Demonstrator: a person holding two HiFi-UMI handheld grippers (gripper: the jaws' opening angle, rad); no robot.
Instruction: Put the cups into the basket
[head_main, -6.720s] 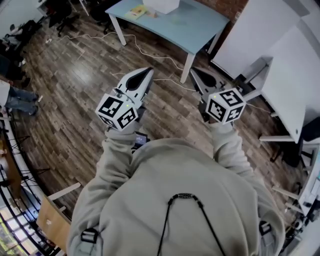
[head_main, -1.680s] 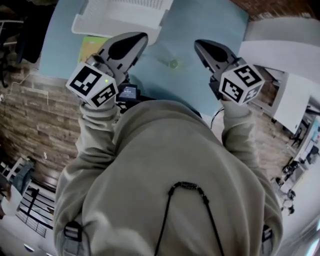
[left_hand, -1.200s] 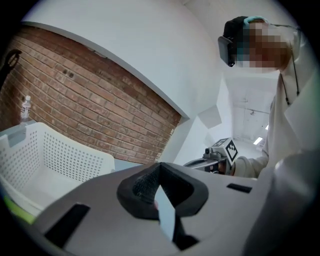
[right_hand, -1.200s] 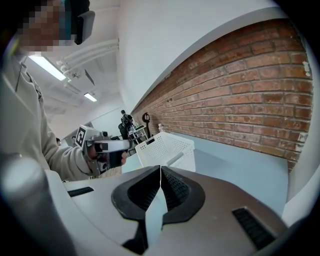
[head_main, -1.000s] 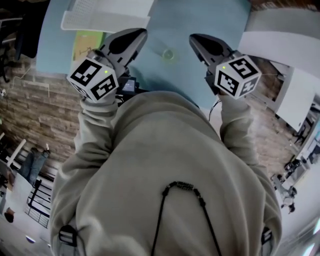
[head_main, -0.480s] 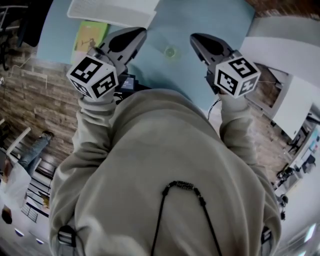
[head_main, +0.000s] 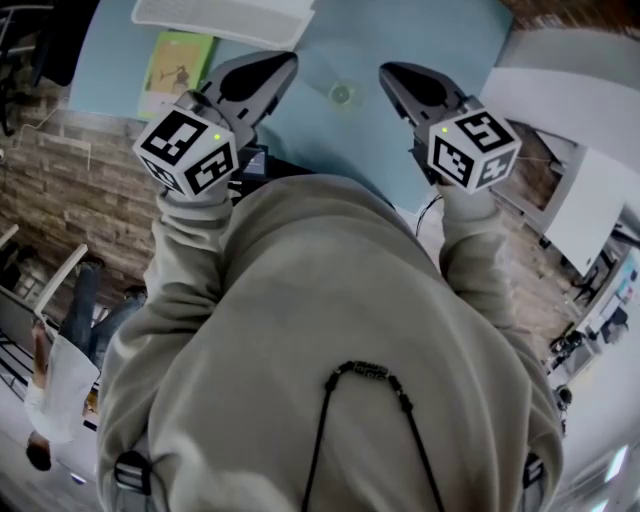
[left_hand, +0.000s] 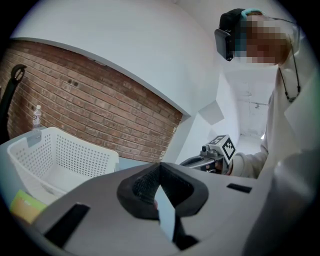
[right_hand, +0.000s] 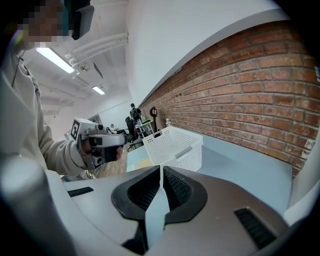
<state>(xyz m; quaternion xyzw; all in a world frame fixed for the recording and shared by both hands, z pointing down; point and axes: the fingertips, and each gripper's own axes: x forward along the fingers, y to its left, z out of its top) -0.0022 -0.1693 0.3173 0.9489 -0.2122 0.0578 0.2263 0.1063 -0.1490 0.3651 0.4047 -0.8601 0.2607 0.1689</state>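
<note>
The left tool (left_hand: 160, 167) and right tool (right_hand: 161, 170) are held closed, gripping nothing, over the pale blue desk (head_main: 420, 30). The small clear cup (head_main: 341, 95) is seen between them, apart from the white perforated basket (head_main: 220, 12). It could be toppled if approached unopened.

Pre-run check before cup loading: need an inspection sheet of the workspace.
Surface: light blue table, set against a brick wall.
Job's things: one clear cup on the table; white basket far left, no cup seen inside.
Clutter: green booklet beside the basket; small bottle behind it.
Grippers: left hand-held gripper and right hand-held gripper both shut, empty.
Cables: thin dark cable below the table's right edge.
Surroundings: bystander at left; wooden floor.
</note>
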